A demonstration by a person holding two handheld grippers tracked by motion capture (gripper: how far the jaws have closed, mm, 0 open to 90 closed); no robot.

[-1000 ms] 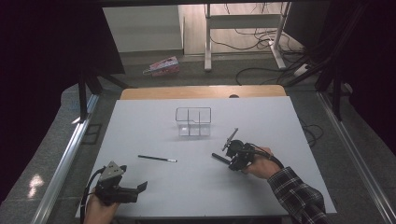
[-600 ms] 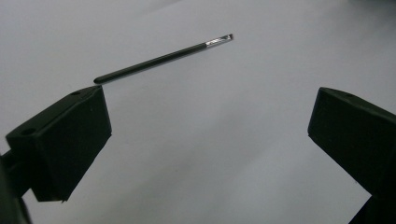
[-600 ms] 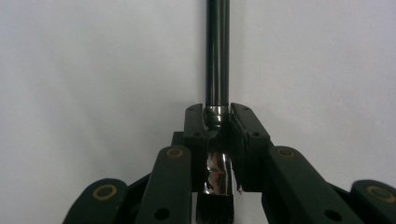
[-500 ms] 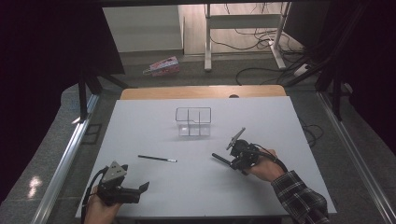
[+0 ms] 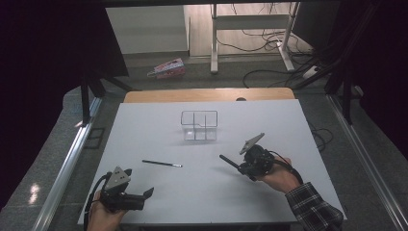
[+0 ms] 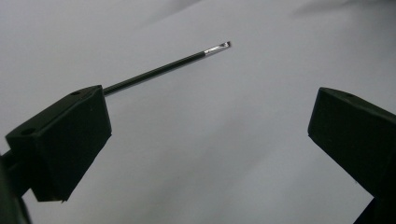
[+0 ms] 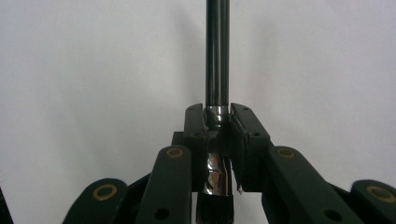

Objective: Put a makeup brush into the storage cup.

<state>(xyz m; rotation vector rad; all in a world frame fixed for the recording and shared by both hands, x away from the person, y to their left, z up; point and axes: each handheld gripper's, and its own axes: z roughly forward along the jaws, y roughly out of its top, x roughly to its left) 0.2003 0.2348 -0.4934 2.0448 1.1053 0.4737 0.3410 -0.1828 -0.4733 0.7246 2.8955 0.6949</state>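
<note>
Right gripper (image 5: pixel 240 166) low, level, clamping brush (image 7: pixel 217 70) (handle forward)

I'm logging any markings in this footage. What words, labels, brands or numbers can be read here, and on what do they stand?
No text can be read.
Pink packet on the floor beyond the table: printed, but too small and blurred to read.
Brush shut in the right gripper: no marking seen.
Second brush on the table, ahead of the open left gripper: none.
Clear divided box: none.
</note>
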